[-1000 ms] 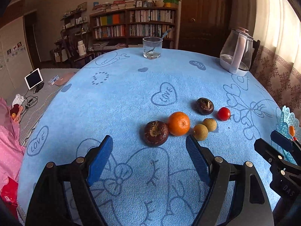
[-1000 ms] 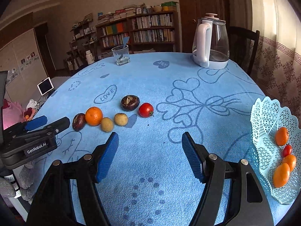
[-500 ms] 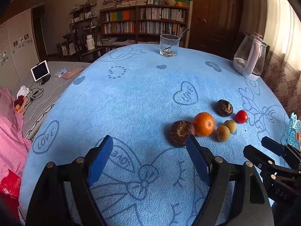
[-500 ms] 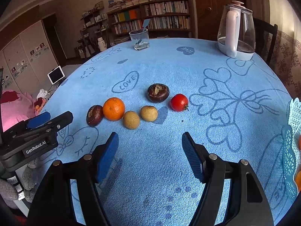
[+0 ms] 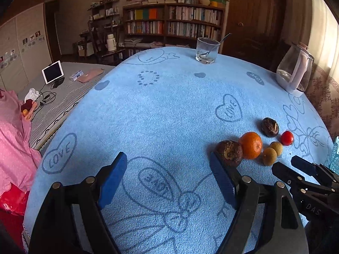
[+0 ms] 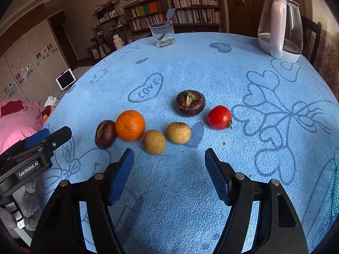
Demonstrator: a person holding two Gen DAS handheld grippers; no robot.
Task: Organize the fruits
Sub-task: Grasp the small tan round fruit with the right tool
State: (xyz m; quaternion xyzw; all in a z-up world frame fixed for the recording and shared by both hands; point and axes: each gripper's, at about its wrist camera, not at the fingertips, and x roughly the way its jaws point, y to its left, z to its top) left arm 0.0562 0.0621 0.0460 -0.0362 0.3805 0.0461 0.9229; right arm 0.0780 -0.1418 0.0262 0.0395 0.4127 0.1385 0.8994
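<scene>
Both grippers hover over the desk [image 6: 211,69], which is covered in a fuzzy, looped light-blue cloth printed with darker blue hearts, bows and butterflies; several hearts read "LOVE". The right gripper [image 6: 169,167] sits at the bottom of its view, jaws spread wide with nothing between them, the ribbed blue pads [image 6: 216,175] mounted on black plastic arms with silver rivets. Just ahead of it lies the fruit in a loose row across the middle of the frame: a dark brown, glossy water chestnut [image 6: 105,134] touching a dimpled orange tangerine [image 6: 130,125], then two dull tan, rough-skinned round longans [image 6: 154,141] [image 6: 179,132] side by side, a second, flatter chestnut [image 6: 190,102] with a dry stalk on top set a little further back, and a smooth, shiny red cherry tomato [image 6: 219,117] at the right end.

The left gripper [image 5: 167,171] fills the bottom of its own view, jaws likewise spread and holding nothing, its right pad just beside the nearest chestnut at the lower right. In the right wrist view its black body shows at lower left, with a white label reading "GenRobot.AI".

At the upper centre stands a clear drinking glass [image 6: 162,35] with a spoon in it; at the upper right, a clear glass kettle [image 6: 279,23] with a pale handle and base. A strip of turquoise lattice basket [image 6: 335,190] peeks in at the right edge.
</scene>
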